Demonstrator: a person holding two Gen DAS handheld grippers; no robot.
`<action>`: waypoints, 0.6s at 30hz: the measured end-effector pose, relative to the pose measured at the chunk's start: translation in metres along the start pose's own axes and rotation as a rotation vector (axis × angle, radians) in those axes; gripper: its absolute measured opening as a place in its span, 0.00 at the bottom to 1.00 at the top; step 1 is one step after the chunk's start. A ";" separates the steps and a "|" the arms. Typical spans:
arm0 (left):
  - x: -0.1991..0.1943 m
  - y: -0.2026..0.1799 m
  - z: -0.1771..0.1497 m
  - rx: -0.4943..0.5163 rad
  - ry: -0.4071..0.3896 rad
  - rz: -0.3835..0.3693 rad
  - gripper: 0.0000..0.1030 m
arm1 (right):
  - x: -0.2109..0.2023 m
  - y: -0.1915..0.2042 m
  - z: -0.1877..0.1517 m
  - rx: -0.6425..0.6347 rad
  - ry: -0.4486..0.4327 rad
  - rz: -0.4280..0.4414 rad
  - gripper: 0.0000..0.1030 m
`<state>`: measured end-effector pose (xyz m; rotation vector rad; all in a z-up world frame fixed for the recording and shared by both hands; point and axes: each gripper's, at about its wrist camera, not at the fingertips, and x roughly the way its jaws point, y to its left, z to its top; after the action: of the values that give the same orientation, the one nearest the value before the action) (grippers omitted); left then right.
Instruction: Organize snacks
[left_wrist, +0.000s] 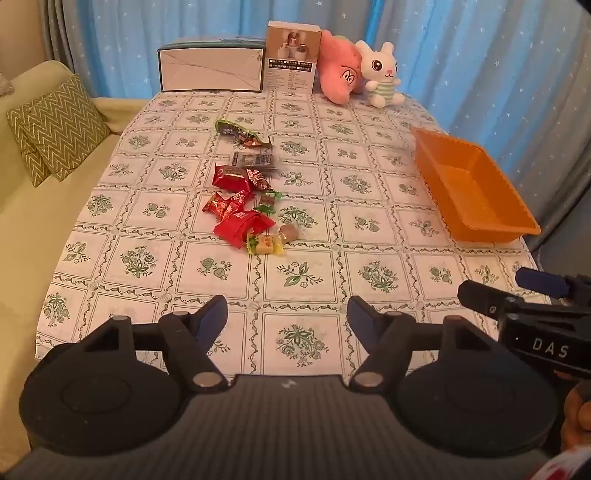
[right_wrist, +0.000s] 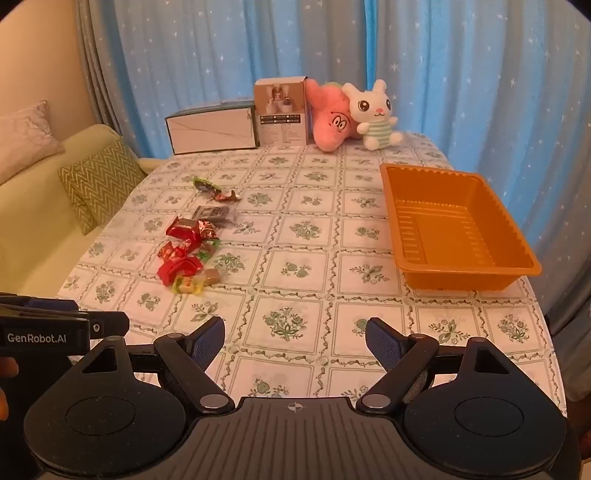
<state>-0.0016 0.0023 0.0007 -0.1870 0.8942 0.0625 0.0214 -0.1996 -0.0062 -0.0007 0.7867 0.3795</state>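
Observation:
Several wrapped snacks (left_wrist: 242, 195) lie in a loose row on the patterned tablecloth, left of centre; red, green, yellow and dark wrappers. They also show in the right wrist view (right_wrist: 192, 247). An empty orange tray (left_wrist: 471, 188) stands at the table's right side, seen too in the right wrist view (right_wrist: 454, 229). My left gripper (left_wrist: 287, 314) is open and empty above the near table edge, short of the snacks. My right gripper (right_wrist: 294, 334) is open and empty near the front edge, left of the tray.
At the far edge stand a white-and-teal box (left_wrist: 212, 68), a tall product box (left_wrist: 293, 57), a pink plush (left_wrist: 338, 72) and a white bunny plush (left_wrist: 380, 74). A sofa with a zigzag cushion (left_wrist: 55, 129) is to the left. Blue curtains hang behind.

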 end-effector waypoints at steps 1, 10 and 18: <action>-0.001 0.001 0.000 -0.002 -0.005 -0.008 0.67 | 0.000 0.000 0.000 0.001 0.001 0.002 0.81; 0.002 -0.005 0.002 0.023 0.010 0.022 0.63 | -0.004 -0.007 0.003 0.001 -0.011 -0.010 0.81; 0.000 -0.005 0.002 0.031 0.006 0.028 0.63 | -0.003 -0.002 0.003 0.000 -0.009 -0.015 0.81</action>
<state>0.0009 -0.0021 0.0027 -0.1463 0.9034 0.0742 0.0224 -0.2017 -0.0023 -0.0047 0.7778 0.3651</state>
